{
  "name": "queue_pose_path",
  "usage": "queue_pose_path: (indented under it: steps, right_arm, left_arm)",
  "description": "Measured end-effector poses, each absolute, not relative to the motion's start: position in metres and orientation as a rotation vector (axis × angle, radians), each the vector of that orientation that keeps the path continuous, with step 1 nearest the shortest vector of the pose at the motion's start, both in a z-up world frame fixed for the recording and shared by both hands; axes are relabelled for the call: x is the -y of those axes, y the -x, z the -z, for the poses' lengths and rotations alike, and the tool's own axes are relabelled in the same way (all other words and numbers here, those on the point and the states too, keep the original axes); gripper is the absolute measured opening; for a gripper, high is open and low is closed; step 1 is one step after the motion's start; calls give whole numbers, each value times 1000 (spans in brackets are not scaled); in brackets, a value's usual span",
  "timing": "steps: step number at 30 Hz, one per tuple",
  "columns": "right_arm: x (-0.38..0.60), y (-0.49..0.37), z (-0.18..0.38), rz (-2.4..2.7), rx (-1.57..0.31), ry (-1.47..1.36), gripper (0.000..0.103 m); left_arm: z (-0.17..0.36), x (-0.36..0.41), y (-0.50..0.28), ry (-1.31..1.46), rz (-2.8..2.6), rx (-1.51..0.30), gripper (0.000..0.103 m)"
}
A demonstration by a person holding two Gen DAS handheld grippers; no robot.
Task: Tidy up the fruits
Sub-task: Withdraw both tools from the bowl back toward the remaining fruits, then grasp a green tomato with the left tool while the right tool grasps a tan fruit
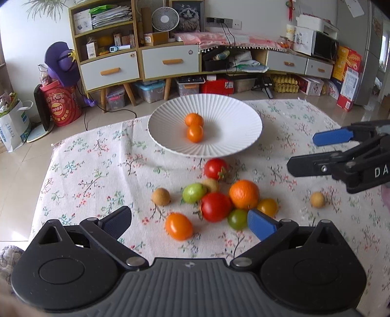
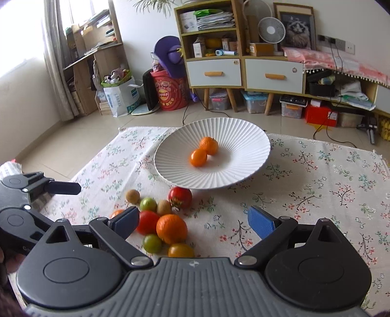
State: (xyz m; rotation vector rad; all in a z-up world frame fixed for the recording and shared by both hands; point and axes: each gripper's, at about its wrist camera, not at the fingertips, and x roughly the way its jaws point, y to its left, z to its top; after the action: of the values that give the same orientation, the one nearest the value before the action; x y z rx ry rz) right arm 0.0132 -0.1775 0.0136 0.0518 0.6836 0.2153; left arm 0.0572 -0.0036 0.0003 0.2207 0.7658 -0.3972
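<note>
Left wrist: ribbed round white plate (image 1: 234, 143), glossy fruits (image 1: 215, 206).

place: home, likely living room | cues: drawer cabinet (image 1: 170, 62), fan (image 1: 163, 19), floral tablecloth (image 1: 97, 165)

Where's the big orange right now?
In the left wrist view, the big round orange sits right of centre on the floral cloth, touching the red tomato, below the white ribbed plate.
</note>
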Motion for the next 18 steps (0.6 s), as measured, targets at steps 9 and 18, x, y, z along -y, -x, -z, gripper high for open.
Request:
queue_pose_path:
  steps: [9,18]
  right_arm:
    - [183,10,7,-241,-749,16,96]
    - [192,16,26,-180,-827,3,96]
  left_arm:
    - [19,-12,-26,-232,443,-860,97]
    - [40,-25,-5,-202,472,-940,97]
